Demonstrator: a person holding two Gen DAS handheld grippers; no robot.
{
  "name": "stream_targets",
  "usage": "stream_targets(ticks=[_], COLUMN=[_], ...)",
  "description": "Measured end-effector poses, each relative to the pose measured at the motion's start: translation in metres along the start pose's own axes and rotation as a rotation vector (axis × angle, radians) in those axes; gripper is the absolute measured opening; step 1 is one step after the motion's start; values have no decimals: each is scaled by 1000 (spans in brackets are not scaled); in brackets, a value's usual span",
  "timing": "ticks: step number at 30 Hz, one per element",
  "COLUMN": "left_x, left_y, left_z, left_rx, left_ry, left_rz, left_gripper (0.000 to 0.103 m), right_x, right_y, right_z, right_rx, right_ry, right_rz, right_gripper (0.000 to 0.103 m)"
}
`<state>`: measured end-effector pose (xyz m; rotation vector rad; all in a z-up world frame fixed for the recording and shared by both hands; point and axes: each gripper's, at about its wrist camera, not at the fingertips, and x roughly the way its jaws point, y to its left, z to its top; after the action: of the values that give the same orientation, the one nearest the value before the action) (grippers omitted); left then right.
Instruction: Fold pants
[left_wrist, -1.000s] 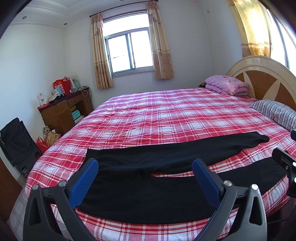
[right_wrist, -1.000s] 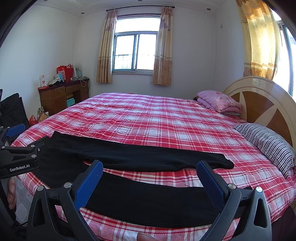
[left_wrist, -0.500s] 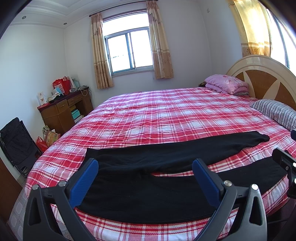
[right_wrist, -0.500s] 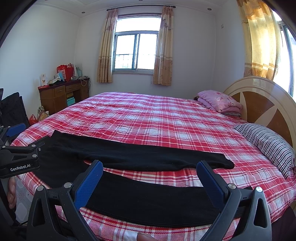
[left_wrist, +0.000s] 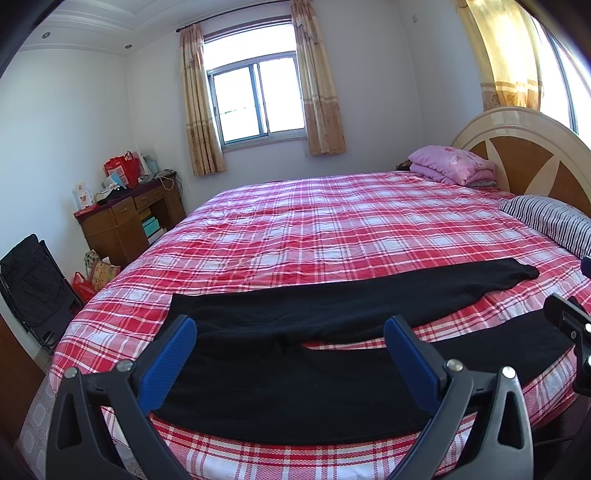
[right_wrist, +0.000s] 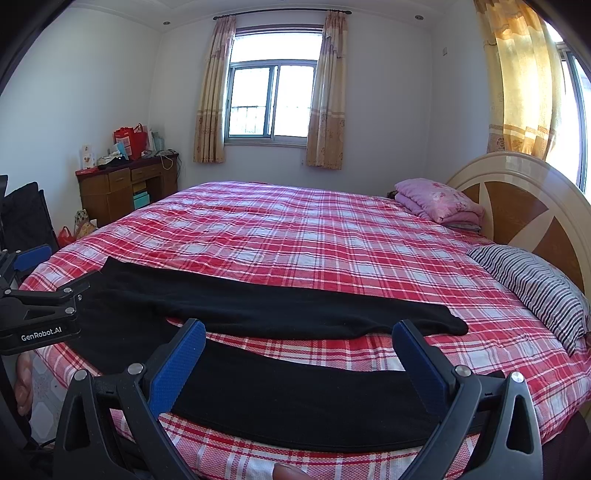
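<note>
Bedroom, red plaid bedspread, striped pillow near headboard. Black pants spread flat along near bed edge, legs splayed apart, waist toward left side. Left gripper above waist area, jaws wide apart, empty. Right gripper above near leg, jaws wide apart, empty. Likely first step: pinch near leg at cuff and waist together, carry onto far leg, edges aligned, fabric taut.

Two low fisheye views from the bed's near edge, side by side, probably level, sharing the whole room.
</note>
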<state>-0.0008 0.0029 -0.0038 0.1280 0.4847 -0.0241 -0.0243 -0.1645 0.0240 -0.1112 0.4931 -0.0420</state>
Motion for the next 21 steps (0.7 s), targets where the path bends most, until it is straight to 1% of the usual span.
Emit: stream_targets(ticks=[8,11,13,16,19,20,21], left_x=[13,31,49,87,132,150,159], left_y=[0,4,8,30,71,91,101], left_z=[-3,-5,-6,-9,-14,-14,-14], left_rx=[11,32,55,75,51,34,27], left_ry=[19,35,51,90,155,180,189], left_rz=[6,10,15,67,120,145,161], left_gripper=[103,103,103,103,103,103,103], right_x=[12,26,41,62,81,86,92], right_y=[-1,-5,-10,-18,-26,-27,-30], right_z=[-6,-10,-15,-21,-25,-25,-25], right_rx=[-3,1,12,28,34,37,43], right_ry=[21,39,69,120,132,138,146], right_rz=[-21,-43,-34,-12,-5,-4,-1], right_gripper=[102,102,102,102,102,102,102])
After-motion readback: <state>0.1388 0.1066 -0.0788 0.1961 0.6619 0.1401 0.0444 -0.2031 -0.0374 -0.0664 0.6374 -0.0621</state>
